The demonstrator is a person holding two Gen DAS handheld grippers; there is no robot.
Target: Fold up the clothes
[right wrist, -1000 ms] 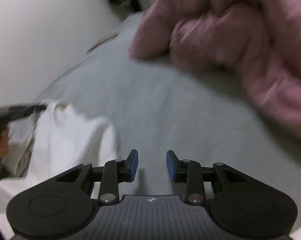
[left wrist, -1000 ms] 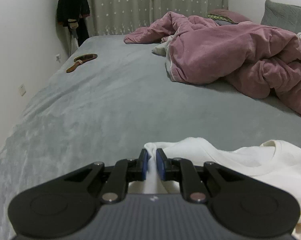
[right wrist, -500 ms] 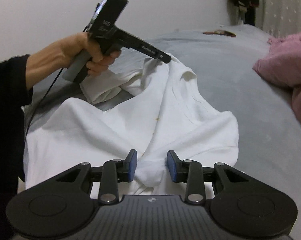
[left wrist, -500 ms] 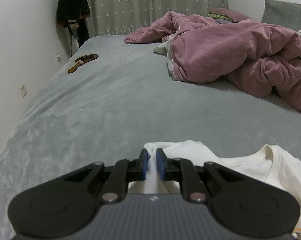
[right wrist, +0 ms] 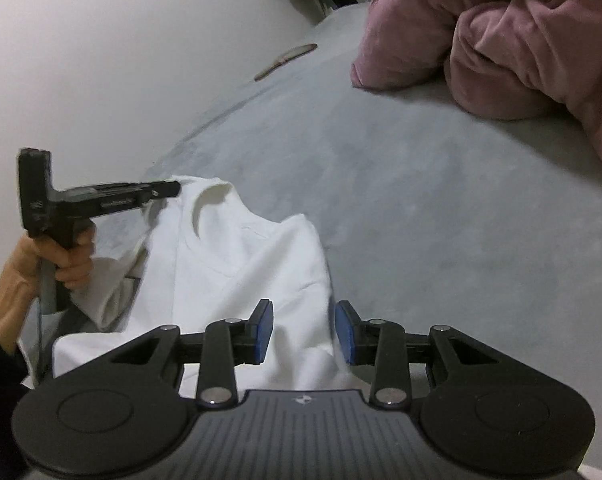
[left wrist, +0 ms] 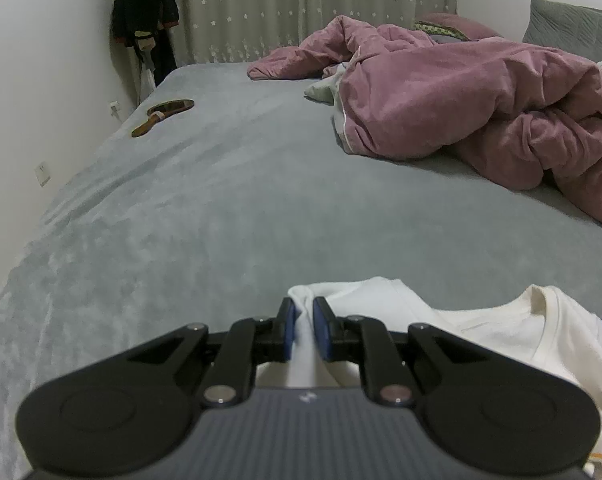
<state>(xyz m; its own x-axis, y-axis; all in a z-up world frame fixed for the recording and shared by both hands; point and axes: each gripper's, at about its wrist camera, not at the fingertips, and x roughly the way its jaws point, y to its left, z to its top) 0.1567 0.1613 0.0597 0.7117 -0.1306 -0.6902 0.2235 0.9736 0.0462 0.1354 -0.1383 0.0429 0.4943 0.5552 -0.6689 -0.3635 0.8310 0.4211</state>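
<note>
A white shirt (left wrist: 481, 324) lies crumpled at the near edge of the grey bed (left wrist: 221, 200). My left gripper (left wrist: 303, 312) is shut on a raised fold of it by the shoulder. In the right wrist view the same gripper (right wrist: 169, 190) holds that corner up to the left of the collar, with the person's hand (right wrist: 67, 256) on its handle. My right gripper (right wrist: 304, 320) stands open low over the shirt (right wrist: 241, 256). The shirt's right edge lies between its blue pads, which do not press on it.
A bunched pink quilt (left wrist: 461, 100) fills the far right of the bed, also in the right wrist view (right wrist: 521, 40). A wooden hairbrush (left wrist: 163, 114) lies near the left wall. A dark coat (left wrist: 145, 8) hangs in the corner. A grey pillow (left wrist: 573, 28) sits behind the quilt.
The right gripper swung left over the shirt, then back right, and now sits low at the shirt's right edge. The left gripper kept still with its hold. The collar shifted slightly.
</note>
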